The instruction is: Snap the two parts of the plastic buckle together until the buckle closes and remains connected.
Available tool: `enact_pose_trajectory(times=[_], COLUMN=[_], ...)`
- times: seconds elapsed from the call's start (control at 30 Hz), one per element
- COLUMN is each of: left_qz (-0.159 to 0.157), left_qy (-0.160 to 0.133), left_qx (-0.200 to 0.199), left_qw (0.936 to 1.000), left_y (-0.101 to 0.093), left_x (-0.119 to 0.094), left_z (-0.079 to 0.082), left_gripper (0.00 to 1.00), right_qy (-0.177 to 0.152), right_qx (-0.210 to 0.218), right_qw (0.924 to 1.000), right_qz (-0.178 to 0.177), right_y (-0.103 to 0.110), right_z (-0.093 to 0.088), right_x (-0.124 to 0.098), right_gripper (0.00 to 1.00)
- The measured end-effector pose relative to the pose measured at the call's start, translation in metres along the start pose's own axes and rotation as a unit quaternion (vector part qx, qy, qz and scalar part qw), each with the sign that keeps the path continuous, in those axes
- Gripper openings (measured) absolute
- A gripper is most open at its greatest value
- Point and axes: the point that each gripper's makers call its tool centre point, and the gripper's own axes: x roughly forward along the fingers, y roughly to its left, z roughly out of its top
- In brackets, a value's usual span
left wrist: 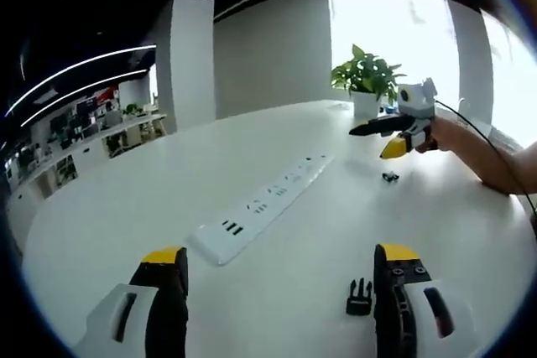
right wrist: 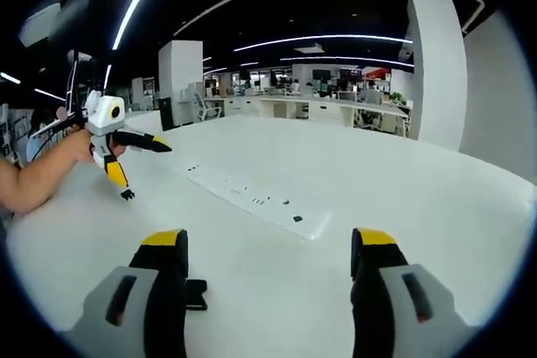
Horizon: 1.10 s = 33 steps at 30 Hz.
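A black pronged buckle part (left wrist: 359, 298) lies on the white table (left wrist: 126, 215), just inside the right jaw of my open left gripper (left wrist: 281, 256). The other black buckle part (left wrist: 390, 177) rests farther off, under the tips of my right gripper (left wrist: 369, 143), whose jaws stand apart. In the right gripper view that part (right wrist: 195, 293) sits beside the left jaw of my open right gripper (right wrist: 268, 239). My left gripper (right wrist: 147, 169), held by a hand, hovers open over the pronged part (right wrist: 127, 194). Neither gripper holds anything.
A long white power strip (left wrist: 260, 207) lies across the table between the two grippers, also in the right gripper view (right wrist: 252, 194). A potted plant (left wrist: 367, 77) stands at the table's far edge. A person's forearm (left wrist: 491, 157) reaches in from the right.
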Motion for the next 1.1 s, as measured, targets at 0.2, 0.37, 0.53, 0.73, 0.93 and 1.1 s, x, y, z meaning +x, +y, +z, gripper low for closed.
enact_pose_trajectory(times=[0.2, 0.37, 0.53, 0.73, 0.93, 1.1], left_qz=[-0.032, -0.047, -0.048, -0.063, -0.083, -0.096], left_qy=[-0.020, -0.020, -0.009, 0.002, 0.013, 0.026], left_qx=[-0.013, -0.005, 0.007, 0.031, 0.052, 0.062], left_qw=[0.9992, 0.9987, 0.9988, 0.9975, 0.9951, 0.9931], left_y=[-0.006, -0.008, -0.011, -0.019, -0.022, -0.024], left_x=[-0.001, -0.003, -0.003, -0.007, -0.019, -0.025], left_z=[0.005, 0.004, 0.000, -0.005, -0.011, -0.017], left_gripper=[0.91, 0.84, 0.83, 0.78, 0.74, 0.70], right_qy=[-0.010, -0.008, -0.008, -0.008, 0.001, 0.004], right_qx=[-0.006, -0.008, -0.012, -0.028, -0.041, -0.042], right_qw=[0.9998, 0.9998, 0.9996, 0.9985, 0.9967, 0.9960], right_qz=[0.013, 0.019, 0.025, 0.045, 0.069, 0.079], right_y=[0.005, 0.007, 0.009, 0.015, 0.022, 0.027], right_z=[0.004, 0.003, 0.003, 0.003, 0.000, 0.000], right_x=[-0.001, 0.000, -0.001, -0.003, -0.005, -0.006], right_gripper=[0.80, 0.79, 0.77, 0.73, 0.71, 0.70])
